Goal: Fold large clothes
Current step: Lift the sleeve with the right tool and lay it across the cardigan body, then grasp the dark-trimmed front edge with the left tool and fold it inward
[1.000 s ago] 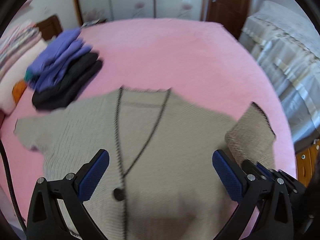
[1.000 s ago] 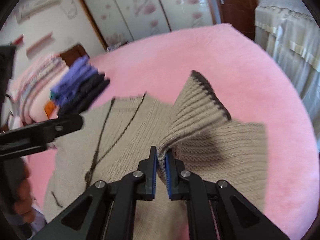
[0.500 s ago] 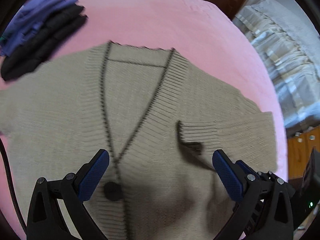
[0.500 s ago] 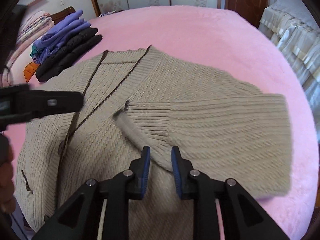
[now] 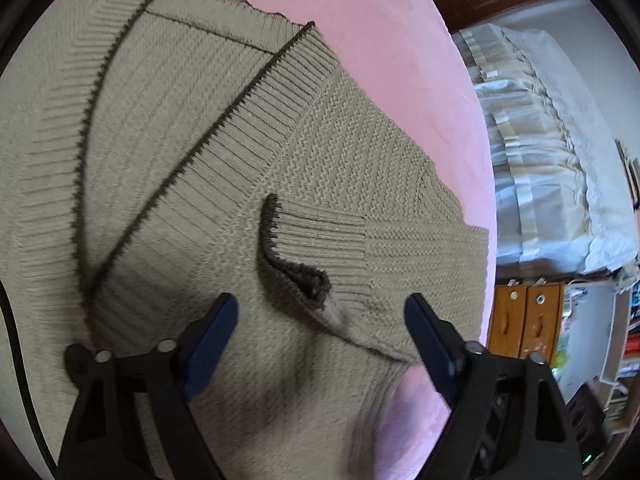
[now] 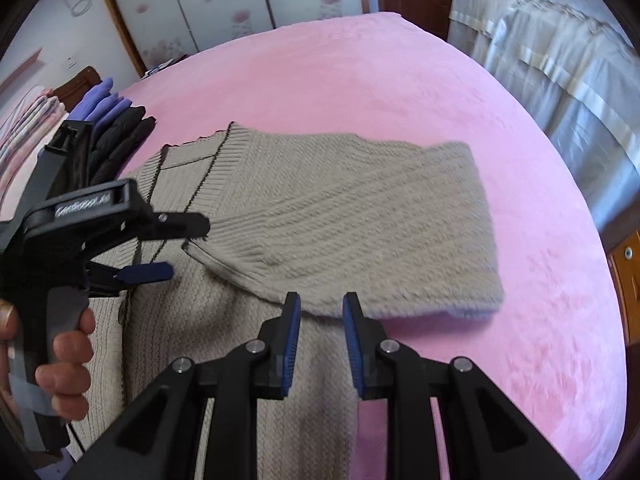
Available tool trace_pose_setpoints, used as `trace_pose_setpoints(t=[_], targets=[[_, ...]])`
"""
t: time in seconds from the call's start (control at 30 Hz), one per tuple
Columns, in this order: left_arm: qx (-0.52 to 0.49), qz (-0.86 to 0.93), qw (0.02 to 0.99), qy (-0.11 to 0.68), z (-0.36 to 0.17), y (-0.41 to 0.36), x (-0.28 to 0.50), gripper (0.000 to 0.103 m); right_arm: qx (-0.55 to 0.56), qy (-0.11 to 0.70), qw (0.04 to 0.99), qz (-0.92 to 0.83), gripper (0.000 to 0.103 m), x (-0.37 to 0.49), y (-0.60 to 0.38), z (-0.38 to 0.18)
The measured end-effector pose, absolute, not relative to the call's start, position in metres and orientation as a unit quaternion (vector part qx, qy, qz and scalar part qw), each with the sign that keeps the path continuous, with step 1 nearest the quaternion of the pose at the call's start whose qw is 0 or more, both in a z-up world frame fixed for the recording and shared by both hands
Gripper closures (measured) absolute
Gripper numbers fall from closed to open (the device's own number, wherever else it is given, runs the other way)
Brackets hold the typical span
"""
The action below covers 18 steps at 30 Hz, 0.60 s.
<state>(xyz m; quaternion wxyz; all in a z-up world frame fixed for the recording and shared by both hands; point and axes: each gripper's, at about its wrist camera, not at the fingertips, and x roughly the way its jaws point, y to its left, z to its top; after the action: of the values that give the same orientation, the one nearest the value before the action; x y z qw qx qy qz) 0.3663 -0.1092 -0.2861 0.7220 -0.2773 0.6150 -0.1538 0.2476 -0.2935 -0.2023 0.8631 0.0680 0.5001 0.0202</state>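
A beige knit cardigan (image 5: 168,168) with dark trim lies flat on the pink bed (image 5: 392,60); it also shows in the right wrist view (image 6: 224,344). Its right sleeve (image 6: 360,216) is folded inward across the chest, and the dark-edged cuff (image 5: 296,268) curls up. My left gripper (image 5: 320,320) is open and empty, hovering just above the cuff; it also shows in the right wrist view (image 6: 176,248). My right gripper (image 6: 320,316) is open and empty, over the lower edge of the folded sleeve.
A stack of folded purple and black clothes (image 6: 116,120) sits at the bed's far left. A covered piece of furniture (image 6: 560,64) stands to the right of the bed. A wooden cabinet (image 5: 528,320) is beyond the bed's edge.
My right gripper carried the sleeve across the cardigan, let it go and drew back. My left gripper moved in low and to the right over the folded cuff.
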Motion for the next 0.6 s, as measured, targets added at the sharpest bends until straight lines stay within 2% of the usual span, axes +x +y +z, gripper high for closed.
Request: trace_pose_setpoints(t=[0.07,0.17,0.23,0.27,0.4,0.6], targets=[[-0.275,-0.155,0.72,0.617,-0.291,-0.116,0.369,0.037,0.065,0.505,0.86,0.016,0.081,0.244,-0.294,-0.205],[-0.254,-0.158,0.714,0.634,-0.299,-0.134,0.374,0.064,0.069,0.507,0.859,0.014,0.081,0.24,-0.298,-0.206],[-0.236,-0.145,0.714,0.644,-0.305,-0.142,0.378,0.089,0.071,0.505,0.86,0.013,0.081,0.236,-0.3,-0.205],[-0.225,-0.138,0.713,0.65,-0.308,-0.145,0.378,0.093,0.07,0.504,0.861,0.012,0.081,0.235,-0.301,-0.204],[-0.184,-0.131,0.739,0.634,-0.295,-0.16,0.379,0.097,0.067,0.504,0.861,0.007,0.081,0.232,-0.303,-0.201],[-0.069,-0.141,0.84,0.52,-0.204,-0.181,0.371,0.097,0.08,0.5,0.862,0.008,0.081,0.228,-0.309,-0.196]])
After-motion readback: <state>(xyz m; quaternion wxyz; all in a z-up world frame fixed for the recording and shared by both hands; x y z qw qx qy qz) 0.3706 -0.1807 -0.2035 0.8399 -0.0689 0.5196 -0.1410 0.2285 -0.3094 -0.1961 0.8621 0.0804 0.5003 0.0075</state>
